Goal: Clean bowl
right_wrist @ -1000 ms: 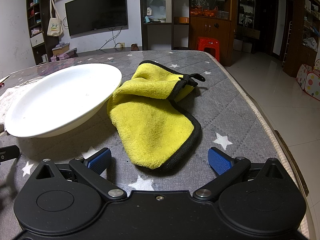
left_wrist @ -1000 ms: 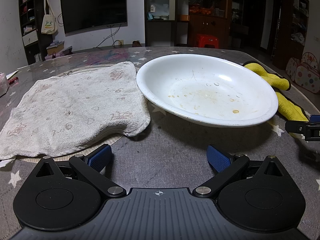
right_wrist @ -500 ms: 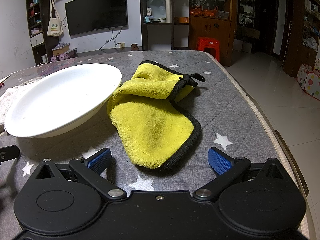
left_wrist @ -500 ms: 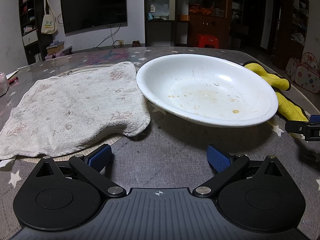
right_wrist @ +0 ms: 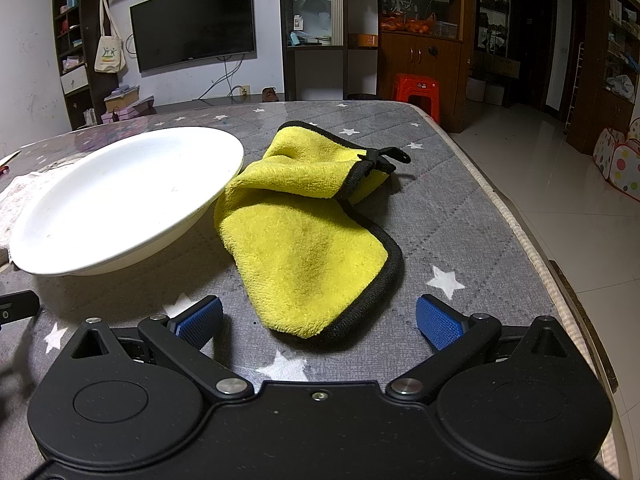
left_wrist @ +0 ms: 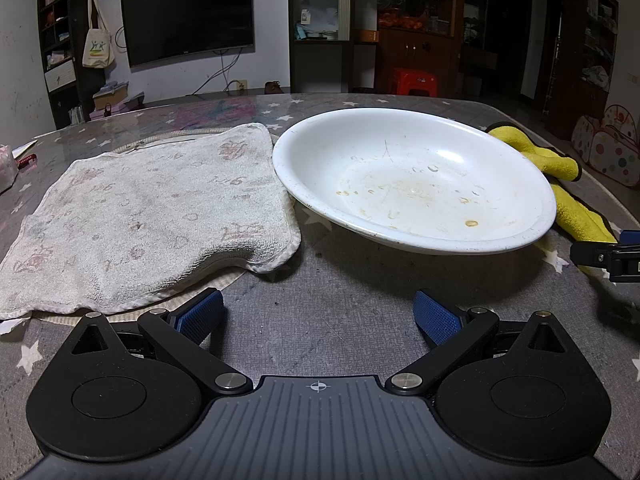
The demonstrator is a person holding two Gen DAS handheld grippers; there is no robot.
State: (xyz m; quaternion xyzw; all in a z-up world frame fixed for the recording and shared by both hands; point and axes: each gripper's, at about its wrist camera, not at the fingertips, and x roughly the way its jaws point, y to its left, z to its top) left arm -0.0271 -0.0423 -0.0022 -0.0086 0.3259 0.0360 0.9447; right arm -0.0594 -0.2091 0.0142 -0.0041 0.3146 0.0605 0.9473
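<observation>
The white bowl [left_wrist: 414, 184] sits in the centre and right of the left wrist frame, resting on the grey star-printed tablecloth [left_wrist: 344, 304]; its inside shows orange-brown smears and small dried rings, the clearest one near its lower right wall; in the right wrist frame the same bowl [right_wrist: 124, 196] fills the left middle. The left gripper [left_wrist: 318, 314] lies low at the bottom of its frame with jaws spread wide and nothing between them, only bare cloth; its blue pads [left_wrist: 200, 314] stand well apart. A pale, stained towel [left_wrist: 148, 208] lies flat at the left of that frame, its right edge just beside the bowl's rim. The yellow cloth [right_wrist: 308, 232] with black trim lies crumpled at the centre of the right wrist frame, its upper left fold touching the bowl's rim; the right gripper [right_wrist: 320, 318] is at the bottom of the frame, jaws spread, the cloth's near corner lying between the fingertips without being pinched. A dark television [right_wrist: 194, 22] hangs at the upper left, and a red stool [right_wrist: 416, 90] stands beyond the table's far edge.
</observation>
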